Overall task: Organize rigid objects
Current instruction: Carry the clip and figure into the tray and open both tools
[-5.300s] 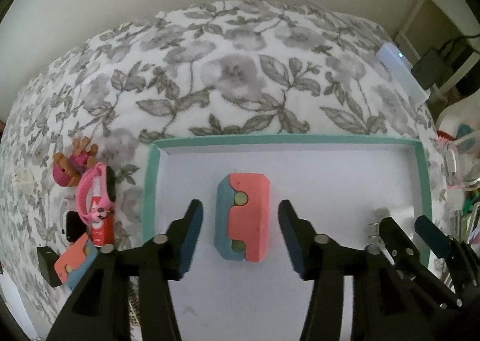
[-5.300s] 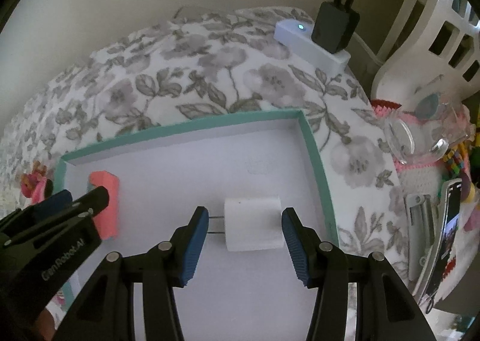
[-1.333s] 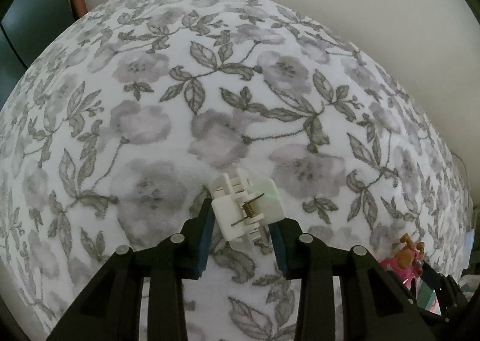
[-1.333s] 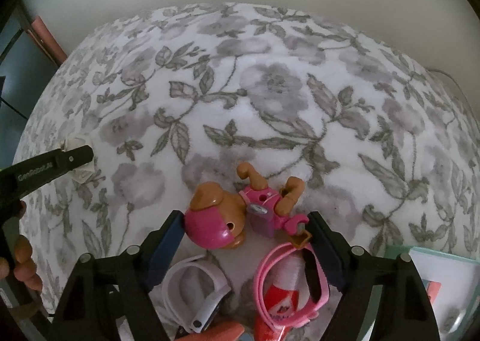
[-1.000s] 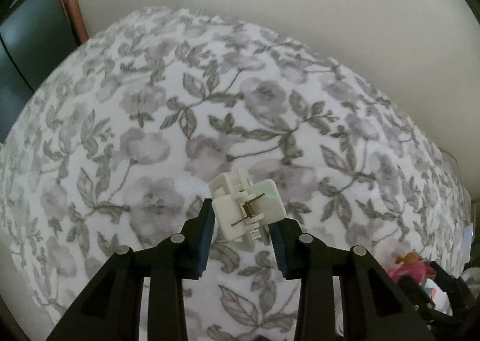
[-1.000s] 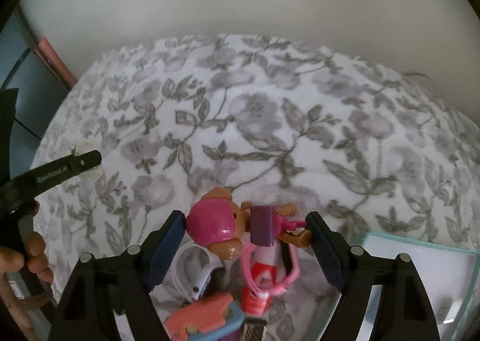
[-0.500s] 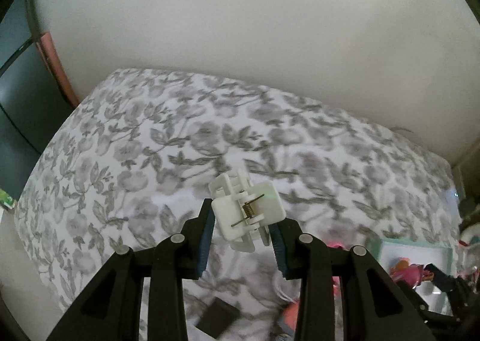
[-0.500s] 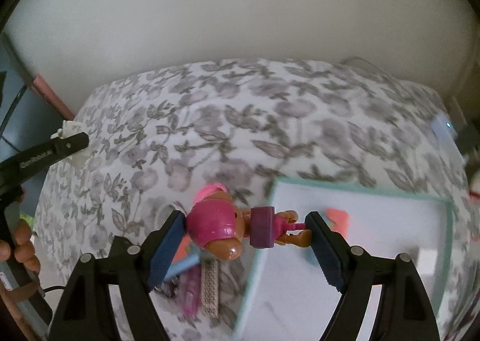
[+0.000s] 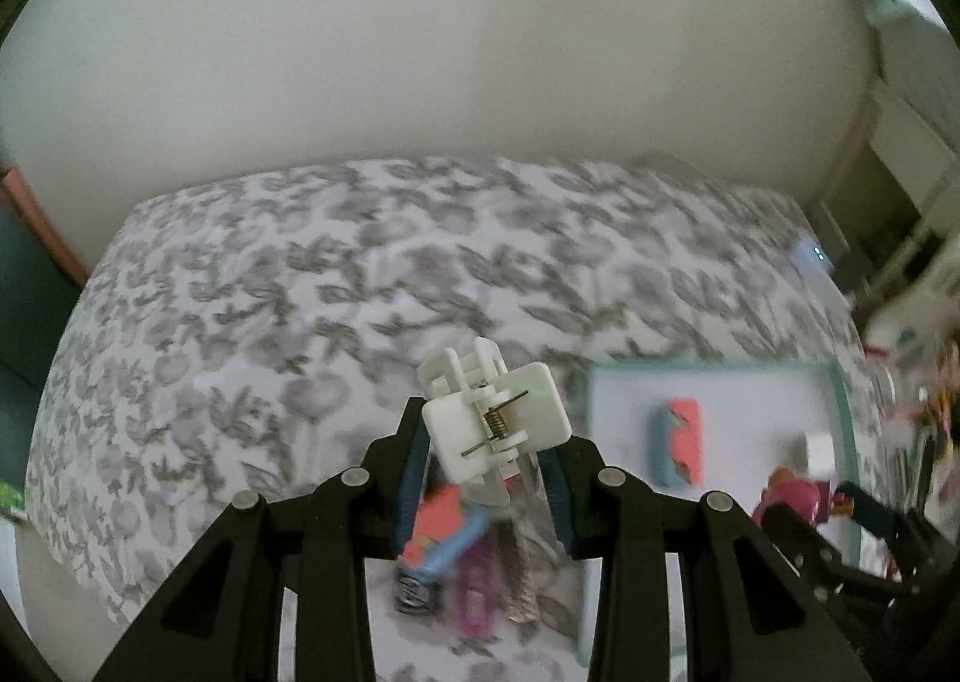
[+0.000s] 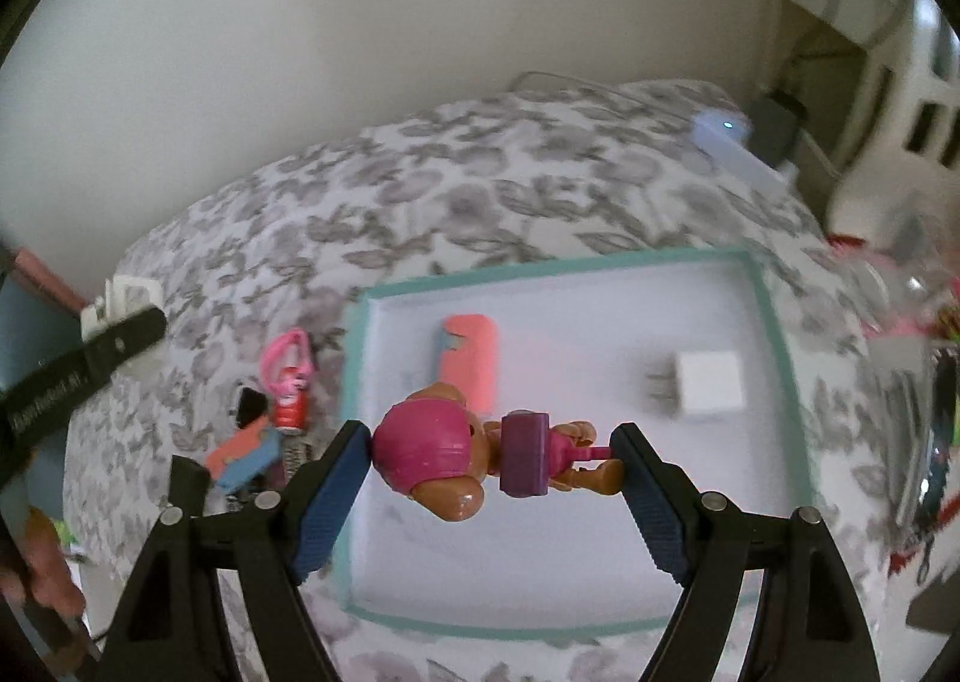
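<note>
You are carrying a white spring clip (image 9: 495, 421) in the left gripper (image 9: 483, 478) and a toy pup (image 10: 480, 457) in the right gripper (image 10: 489, 481) above the tray (image 10: 762, 286); 2 items lie inside, several remaining on the bed (image 10: 480, 190) left of it.

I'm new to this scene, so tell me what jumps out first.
The right gripper holds a pink toy puppy lengthwise over a teal-rimmed tray on a flowered bedspread. The tray already holds a white charger and a coral block. The left gripper clamps a white spring clip.
</note>
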Motion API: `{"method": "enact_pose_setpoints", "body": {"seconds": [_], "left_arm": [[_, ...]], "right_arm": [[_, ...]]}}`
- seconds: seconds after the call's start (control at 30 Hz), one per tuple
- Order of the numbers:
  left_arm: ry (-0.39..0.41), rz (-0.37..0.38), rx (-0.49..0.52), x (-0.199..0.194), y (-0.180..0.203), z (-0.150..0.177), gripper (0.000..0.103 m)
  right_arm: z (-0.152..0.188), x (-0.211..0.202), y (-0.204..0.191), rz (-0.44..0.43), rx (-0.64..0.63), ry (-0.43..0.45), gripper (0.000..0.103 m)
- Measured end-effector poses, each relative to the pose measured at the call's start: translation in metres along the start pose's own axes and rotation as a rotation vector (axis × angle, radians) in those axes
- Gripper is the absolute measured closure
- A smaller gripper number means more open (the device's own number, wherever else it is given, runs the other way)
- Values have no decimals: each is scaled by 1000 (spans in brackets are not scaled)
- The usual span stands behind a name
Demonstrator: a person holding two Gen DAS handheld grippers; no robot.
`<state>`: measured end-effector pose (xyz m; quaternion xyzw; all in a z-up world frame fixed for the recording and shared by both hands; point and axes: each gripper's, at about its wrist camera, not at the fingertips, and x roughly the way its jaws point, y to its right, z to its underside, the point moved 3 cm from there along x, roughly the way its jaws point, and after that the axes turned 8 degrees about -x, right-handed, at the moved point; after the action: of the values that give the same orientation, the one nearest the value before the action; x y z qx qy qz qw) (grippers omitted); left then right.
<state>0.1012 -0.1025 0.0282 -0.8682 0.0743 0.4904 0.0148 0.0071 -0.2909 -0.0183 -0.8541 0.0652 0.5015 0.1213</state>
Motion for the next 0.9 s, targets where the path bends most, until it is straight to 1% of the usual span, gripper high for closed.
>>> {"method": "enact_pose_setpoints", "body": {"seconds": [0.1, 0.17, 0.27, 0.33, 0.43, 0.6, 0.83, 0.9], "left_arm": [[-42, 27, 41, 8, 27, 16, 66], [-67, 37, 71, 14, 44, 26, 66], [-91, 31, 120, 21, 65, 39, 66], [-108, 20, 147, 26, 77, 47, 66], [-141, 14, 160, 36, 86, 55, 66], [-209, 25, 173, 54, 99, 69, 66], [-235, 0, 190, 65, 109, 77, 65], [-242, -8, 193, 67, 110, 78, 65]], "right_arm": [[7, -3, 15, 10, 33, -1, 20], [13, 0, 24, 36, 40, -17, 20], [19, 7, 37, 78, 38, -53, 20], [24, 13, 45, 87, 45, -80, 20], [27, 21, 54, 89, 45, -106, 20], [30, 31, 66, 133, 16, -140, 19], [36, 45, 77, 146, 6, -190, 19], [36, 45, 78, 142, 1, -190, 19]]}}
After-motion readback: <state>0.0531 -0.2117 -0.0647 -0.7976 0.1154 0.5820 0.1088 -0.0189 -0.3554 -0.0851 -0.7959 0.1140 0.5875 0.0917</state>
